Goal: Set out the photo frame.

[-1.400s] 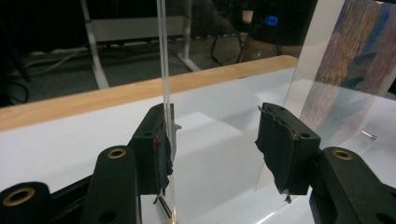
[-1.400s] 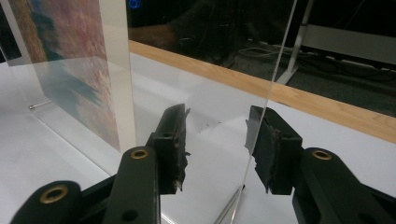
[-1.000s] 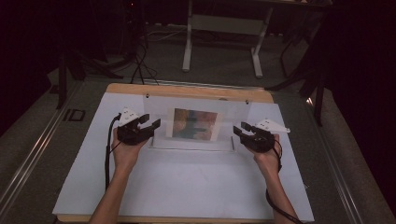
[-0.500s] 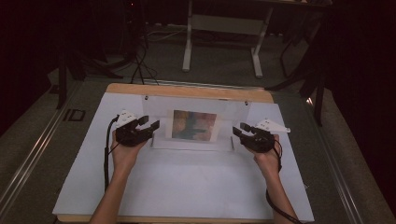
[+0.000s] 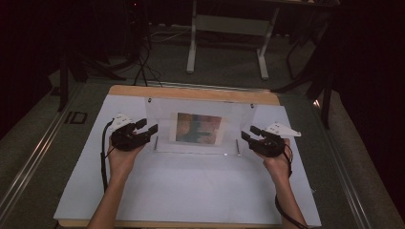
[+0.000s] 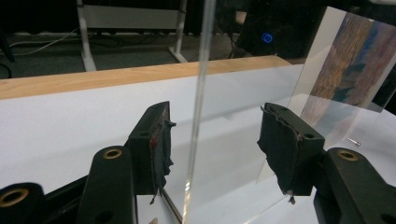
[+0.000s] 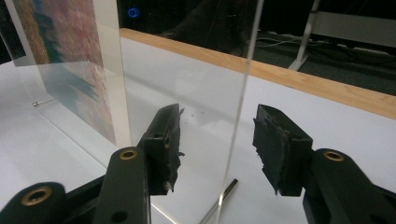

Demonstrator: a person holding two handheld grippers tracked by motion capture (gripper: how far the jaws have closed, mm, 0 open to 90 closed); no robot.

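A clear acrylic picture frame (image 5: 200,125) stands upright in the middle of the white table, with a colourful landscape print (image 5: 198,128) inside it. My left gripper (image 5: 149,129) is at the frame's left edge, open. In the left gripper view the clear edge (image 6: 198,107) runs between the two padded jaws without touching either, and the print (image 6: 348,70) shows at the right. My right gripper (image 5: 247,134) is at the frame's right edge, open too. The acrylic edge (image 7: 242,102) sits in the gap between its jaws, and the print (image 7: 65,60) shows at the left.
The white sheet (image 5: 191,186) covers a wooden tabletop whose far edge (image 5: 191,91) shows behind the frame. Small metal pins (image 5: 237,145) stick out at the frame's base. A metal stand (image 5: 227,36) sits on the dark floor beyond the table.
Both grippers have closed in slightly on the frame's two side edges. The frame has not moved.
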